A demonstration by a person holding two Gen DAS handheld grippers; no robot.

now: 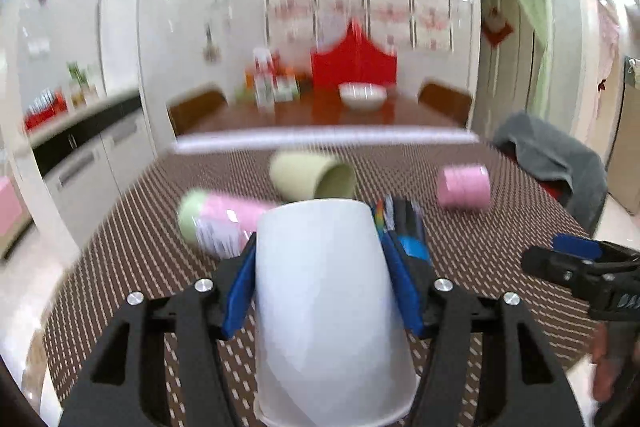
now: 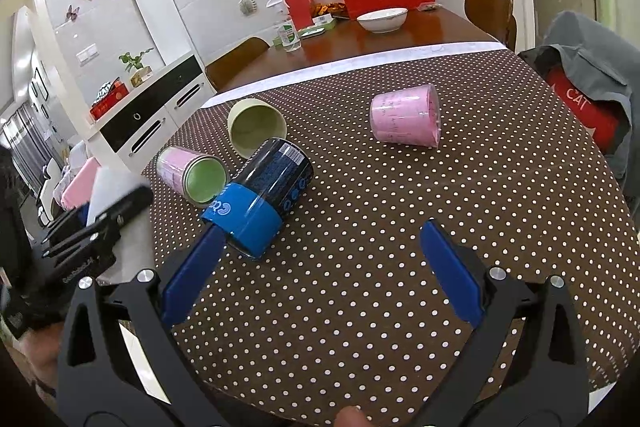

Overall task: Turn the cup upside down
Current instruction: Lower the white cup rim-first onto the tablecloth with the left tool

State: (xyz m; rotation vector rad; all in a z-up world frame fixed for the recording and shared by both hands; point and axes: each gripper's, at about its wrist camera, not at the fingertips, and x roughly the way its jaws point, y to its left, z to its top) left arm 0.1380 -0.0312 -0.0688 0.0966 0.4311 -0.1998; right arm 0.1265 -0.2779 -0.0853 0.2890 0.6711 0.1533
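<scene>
My left gripper [image 1: 320, 259] is shut on a white paper cup [image 1: 324, 299], its blue pads pressing both sides. The cup's closed bottom points away and up, its rim toward the camera, held above the dotted tablecloth [image 1: 500, 251]. In the right wrist view the left gripper [image 2: 92, 223] and white cup [image 2: 108, 187] show at the left table edge. My right gripper [image 2: 324, 255] is open and empty over the tablecloth [image 2: 400, 227]; it also shows in the left wrist view [image 1: 576, 255].
Lying on the cloth: a pale green cup [image 2: 256, 125], a pink and green cup [image 2: 192, 175], a dark blue can [image 2: 264, 195], a pink cup [image 2: 404, 121]. A grey jacket [image 2: 592, 67] hangs on a chair at right. A wooden table with a white bowl [image 2: 382, 19] stands behind.
</scene>
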